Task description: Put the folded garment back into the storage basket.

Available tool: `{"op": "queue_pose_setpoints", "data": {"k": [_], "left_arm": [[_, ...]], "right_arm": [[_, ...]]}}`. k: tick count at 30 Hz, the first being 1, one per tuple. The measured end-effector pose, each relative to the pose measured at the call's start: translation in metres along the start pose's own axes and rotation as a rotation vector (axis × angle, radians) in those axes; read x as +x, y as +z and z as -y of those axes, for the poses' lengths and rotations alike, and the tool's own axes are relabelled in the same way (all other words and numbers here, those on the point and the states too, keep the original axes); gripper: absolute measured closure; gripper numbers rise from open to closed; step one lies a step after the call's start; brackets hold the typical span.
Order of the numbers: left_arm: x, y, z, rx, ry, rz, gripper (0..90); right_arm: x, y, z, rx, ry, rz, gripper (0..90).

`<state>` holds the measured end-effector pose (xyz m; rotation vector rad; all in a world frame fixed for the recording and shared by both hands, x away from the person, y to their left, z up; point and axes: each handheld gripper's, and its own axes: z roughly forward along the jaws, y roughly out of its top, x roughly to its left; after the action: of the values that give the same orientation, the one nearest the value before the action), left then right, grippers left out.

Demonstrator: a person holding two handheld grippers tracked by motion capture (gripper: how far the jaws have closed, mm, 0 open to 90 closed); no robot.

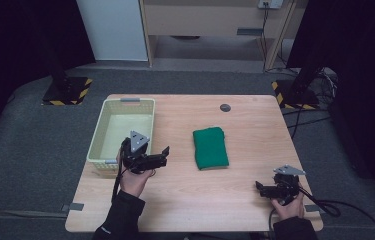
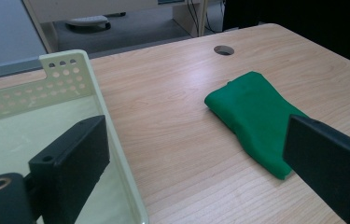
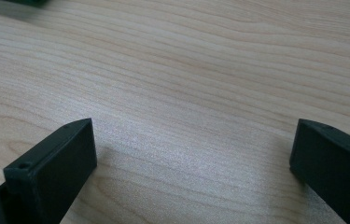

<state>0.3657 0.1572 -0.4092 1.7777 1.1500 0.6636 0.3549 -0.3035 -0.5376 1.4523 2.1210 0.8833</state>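
Note:
A folded green cloth (image 1: 210, 148) lies flat near the middle of the wooden table (image 1: 255, 130); the left gripper view has the cloth (image 2: 255, 116) ahead and to the right. My left gripper (image 1: 164, 155) hovers open beside the near right corner of a pale yellow basket (image 1: 97, 143), its jaws wide apart and pointing toward the cloth. In its own view the left gripper (image 2: 200, 161) straddles the basket's rim (image 2: 116, 144). My right gripper (image 1: 259, 187) rests low at the table's near right corner, open, with bare wood between its jaws (image 3: 191, 154).
The basket is empty and stands at the table's left side. A round cable hole (image 1: 225, 107) sits near the far edge. Black stands with hazard-striped bases (image 1: 67, 90) flank the table on the grey floor, and cables (image 1: 335, 207) trail at the right.

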Motion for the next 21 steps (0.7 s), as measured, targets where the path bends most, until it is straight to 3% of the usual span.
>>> {"op": "queue_pose_setpoints", "data": {"k": [21], "left_arm": [[-0.011,0.019,-0.007,0.005,0.008,0.030,6.7]], "right_arm": [[0.000,0.000,0.000,0.000,-0.001,0.000,0.5]]}}
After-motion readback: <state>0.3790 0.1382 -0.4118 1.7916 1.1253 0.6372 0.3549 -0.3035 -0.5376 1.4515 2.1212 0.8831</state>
